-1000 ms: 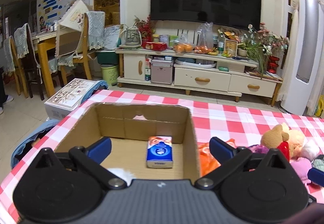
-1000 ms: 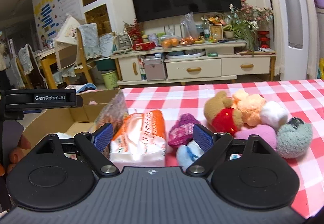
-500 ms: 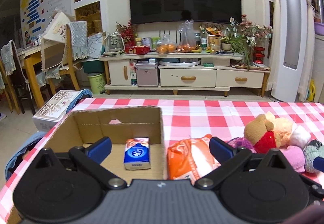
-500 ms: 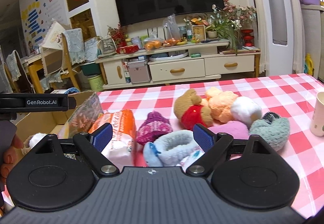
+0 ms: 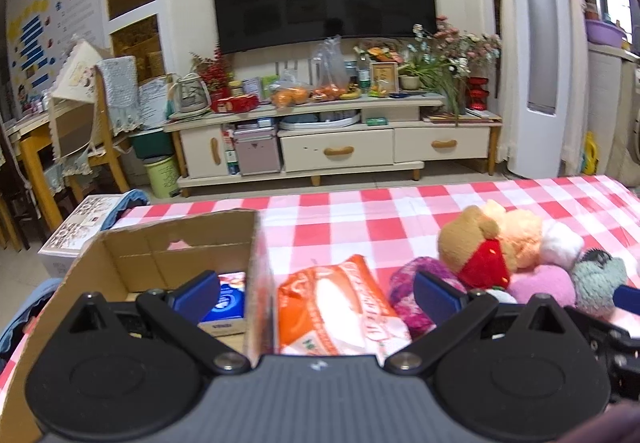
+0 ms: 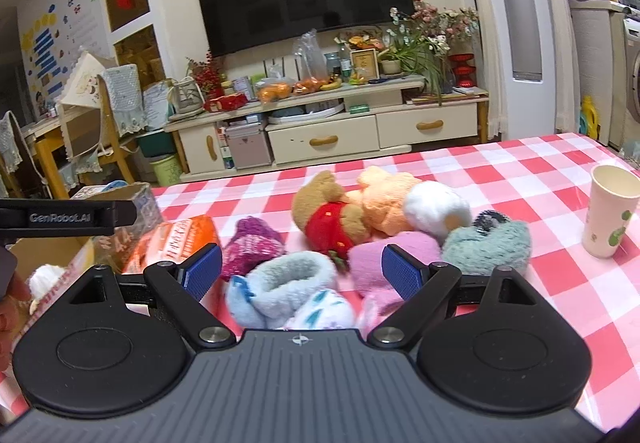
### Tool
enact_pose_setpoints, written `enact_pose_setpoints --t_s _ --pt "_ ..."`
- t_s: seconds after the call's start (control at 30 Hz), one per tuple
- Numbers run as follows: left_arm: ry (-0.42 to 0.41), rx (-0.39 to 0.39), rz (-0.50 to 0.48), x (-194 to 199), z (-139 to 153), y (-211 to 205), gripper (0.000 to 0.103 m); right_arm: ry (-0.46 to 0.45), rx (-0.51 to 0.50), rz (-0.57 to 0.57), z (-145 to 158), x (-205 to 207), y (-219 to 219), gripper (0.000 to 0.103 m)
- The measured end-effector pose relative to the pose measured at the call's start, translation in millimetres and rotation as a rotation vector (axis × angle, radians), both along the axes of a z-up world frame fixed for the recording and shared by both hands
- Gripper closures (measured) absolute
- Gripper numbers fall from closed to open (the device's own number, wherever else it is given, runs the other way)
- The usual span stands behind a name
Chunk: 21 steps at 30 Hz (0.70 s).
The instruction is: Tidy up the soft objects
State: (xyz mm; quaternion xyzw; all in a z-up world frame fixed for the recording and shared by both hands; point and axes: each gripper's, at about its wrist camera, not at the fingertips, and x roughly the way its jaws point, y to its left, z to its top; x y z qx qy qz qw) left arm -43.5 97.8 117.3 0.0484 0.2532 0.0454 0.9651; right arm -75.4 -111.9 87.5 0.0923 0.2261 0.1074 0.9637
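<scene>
Fingers of the left gripper (image 5: 318, 293) stood spread wide with nothing between their blue pads, one pad over the cardboard box (image 5: 120, 263) and the other over the soft pile. An orange tissue pack (image 5: 340, 307) lay on the checked tablecloth (image 5: 360, 219) just outside the box's right wall, framed between those fingers. Inside the box sat a small blue tissue packet (image 5: 226, 303), partly hidden behind the left pad.

The right gripper (image 6: 302, 269) was likewise spread and empty, held above a light blue fluffy sock (image 6: 288, 283) that lay nearest it. Just beyond were a purple knitted item (image 6: 254, 245), a pink sock (image 6: 384, 255) and a grey-green fluffy sock (image 6: 486, 245), all bunched together. Behind them lay a brown plush bear in a red top (image 6: 332, 215), touching an orange plush toy (image 6: 384, 199) and a white fluffy ball (image 6: 436, 207).

A paper cup (image 6: 608, 211) stood upright, well apart to the right of the pile. At the left edge of the right wrist view, a hand (image 6: 8, 307) showed beside the box, under the black body of the other tool.
</scene>
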Motion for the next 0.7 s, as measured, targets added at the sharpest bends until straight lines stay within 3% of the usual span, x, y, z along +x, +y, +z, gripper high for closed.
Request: enact_pose_setpoints --t_s 0.4,0.7 --pt "0.047 -0.008 -0.166 -6 -14 -43 0.001 0.015 0.013 -0.107 -7 8 -17 0.000" --pt "0.159 -0.069 -0.318 -7 -41 -83 0.001 0.042 -0.050 -0.211 -21 30 -34 0.000"
